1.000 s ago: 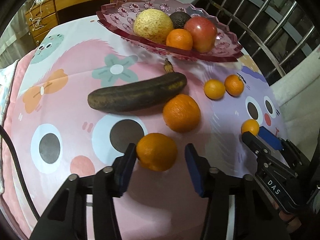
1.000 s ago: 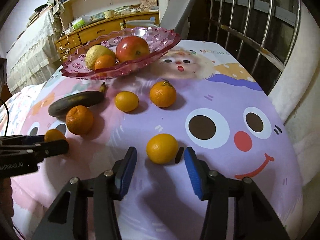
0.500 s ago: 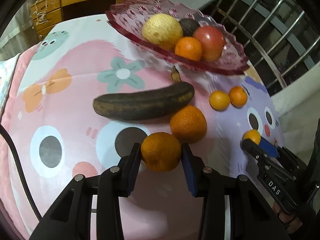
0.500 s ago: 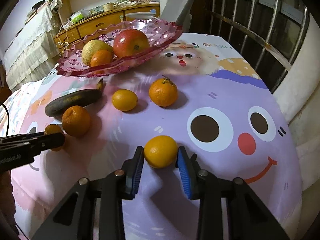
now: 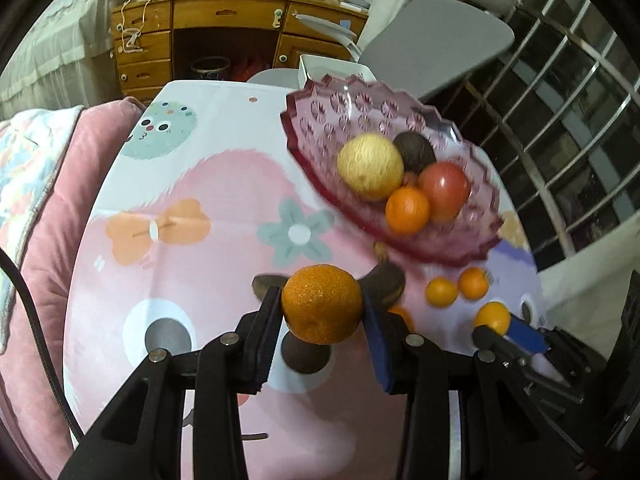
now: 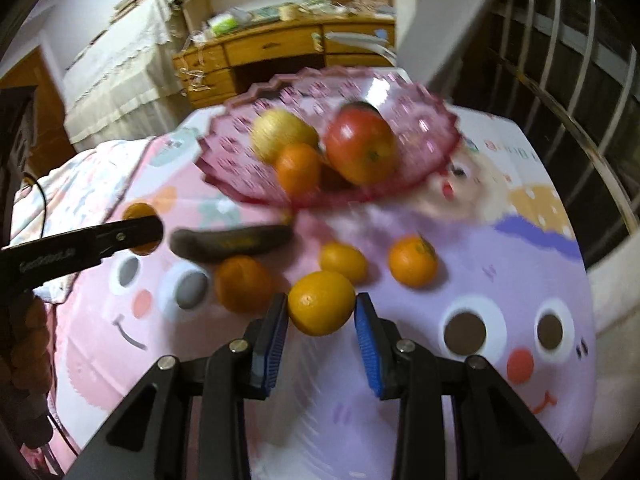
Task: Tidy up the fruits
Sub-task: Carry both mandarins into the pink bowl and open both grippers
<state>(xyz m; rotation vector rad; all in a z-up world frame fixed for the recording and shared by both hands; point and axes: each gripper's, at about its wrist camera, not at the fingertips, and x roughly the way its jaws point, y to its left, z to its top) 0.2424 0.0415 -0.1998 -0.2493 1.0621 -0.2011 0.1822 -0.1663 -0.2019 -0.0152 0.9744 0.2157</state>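
Observation:
My left gripper is shut on an orange and holds it above the cartoon tablecloth. My right gripper is shut on a smaller orange, also lifted. The pink glass fruit bowl stands at the far side and holds a yellow pear, a red apple, an orange and a dark avocado. On the cloth lie a dark banana and three oranges.
A metal railing runs along the table's right side. A grey chair and a wooden desk stand beyond the far edge. A pink cushion lies at the left.
Both grippers closed on their oranges and lifted them off the cloth. Both views now look down on the bowl from higher up.

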